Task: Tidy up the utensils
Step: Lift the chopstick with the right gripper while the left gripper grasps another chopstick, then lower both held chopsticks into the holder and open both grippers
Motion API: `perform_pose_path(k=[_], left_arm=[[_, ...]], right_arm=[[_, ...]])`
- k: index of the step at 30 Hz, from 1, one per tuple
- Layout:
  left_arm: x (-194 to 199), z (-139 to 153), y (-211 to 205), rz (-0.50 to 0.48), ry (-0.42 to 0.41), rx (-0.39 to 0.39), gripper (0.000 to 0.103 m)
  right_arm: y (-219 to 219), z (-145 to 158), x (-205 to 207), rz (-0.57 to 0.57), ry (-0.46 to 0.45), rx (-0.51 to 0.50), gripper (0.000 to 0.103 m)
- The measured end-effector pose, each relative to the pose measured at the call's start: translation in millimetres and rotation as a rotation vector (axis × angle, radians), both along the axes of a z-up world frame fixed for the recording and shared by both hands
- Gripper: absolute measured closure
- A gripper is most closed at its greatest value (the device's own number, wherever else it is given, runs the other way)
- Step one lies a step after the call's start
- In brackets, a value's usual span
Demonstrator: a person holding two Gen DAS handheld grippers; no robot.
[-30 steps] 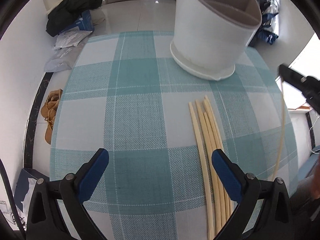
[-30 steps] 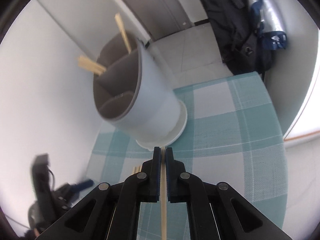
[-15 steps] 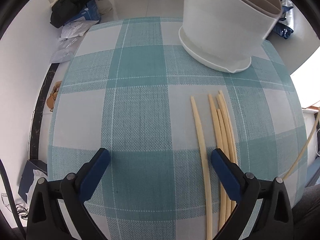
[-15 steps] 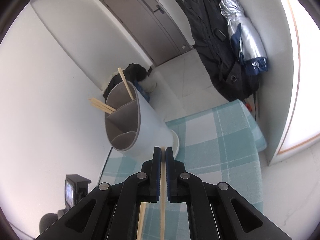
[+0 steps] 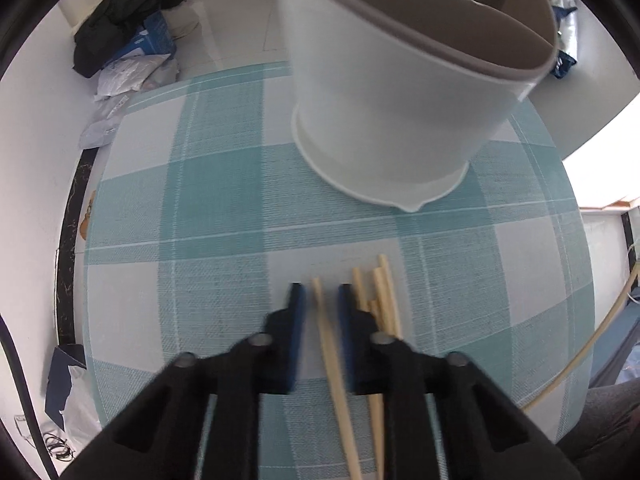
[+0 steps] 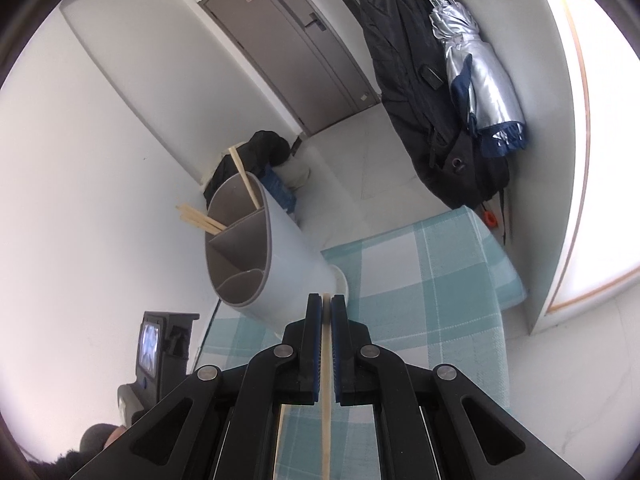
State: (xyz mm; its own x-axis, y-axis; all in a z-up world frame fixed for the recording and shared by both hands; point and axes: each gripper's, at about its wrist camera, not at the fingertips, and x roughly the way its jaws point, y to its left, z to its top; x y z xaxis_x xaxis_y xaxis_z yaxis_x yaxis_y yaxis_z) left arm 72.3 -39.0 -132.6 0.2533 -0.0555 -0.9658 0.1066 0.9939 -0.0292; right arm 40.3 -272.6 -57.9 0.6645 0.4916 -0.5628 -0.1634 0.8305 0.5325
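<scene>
A white utensil holder [image 5: 392, 100] with grey compartments stands at the far side of the teal checked tablecloth [image 5: 200, 240]. Several pale chopsticks [image 5: 386, 296] lie in a bunch before it. My left gripper [image 5: 320, 292] points down over the leftmost chopstick [image 5: 330, 344]. Its jaws are closing, blurred, with that stick between them and a small gap on each side. My right gripper [image 6: 326, 304] is shut on one chopstick [image 6: 327, 380], held above the table short of the holder [image 6: 280, 256]. That holder's far compartments contain chopsticks [image 6: 244, 180]. The held stick [image 5: 592, 340] also shows at the left wrist view's right edge.
Dark clothes and bags [image 5: 128, 4] lie on the floor beyond the table's left edge. A black coat and a silver umbrella [image 6: 476, 64] hang on the right wall, near a grey door [image 6: 288, 48]. A device with a small screen [image 6: 150, 344] sits low at left.
My left gripper has moved toward the holder and over the leftmost chopstick, and its jaws have gone from wide apart to narrow. The right gripper rose and tilted up with its chopstick.
</scene>
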Motion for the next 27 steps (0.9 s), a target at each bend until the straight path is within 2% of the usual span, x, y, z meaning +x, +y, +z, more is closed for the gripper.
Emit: perform_pose_path(k=[2,6,14,21,24,27], left_arm=[[0.1,-0.2,-2.9,-0.003,0.008,0.011,0.102],[-3.6,6.4,0.4,-0.001,-0.011,-0.020,0.103],[-26.7,54.4,10.7,0.012,-0.148,-0.127,0.103],[-56.5,110.6,21.8,0.022,-0.346,-0.244,0.103],[-58.8,120.6,26.1,0.011,-0.393,-0.250,0.103],[-61.1,123.0,23.0,0.003,-0.406,-0.223,0.103]], right_arm=[[1.4,1.4,0.8,0.002,-0.006,-0.002,0.099],[7.7,5.1,0.2,0.015,-0.024,-0.008,0.099],[25.1,13.5,-15.2,0.056,-0.082,-0.065,0.099],[35.3,25.7,-36.4,0.077,-0.150,-0.113,0.099],[43.5,34.4,-49.2,0.087,-0.206,-0.140,0.099],[51.7,39.3,-59.8,0.081,-0.246,-0.168,0.099]])
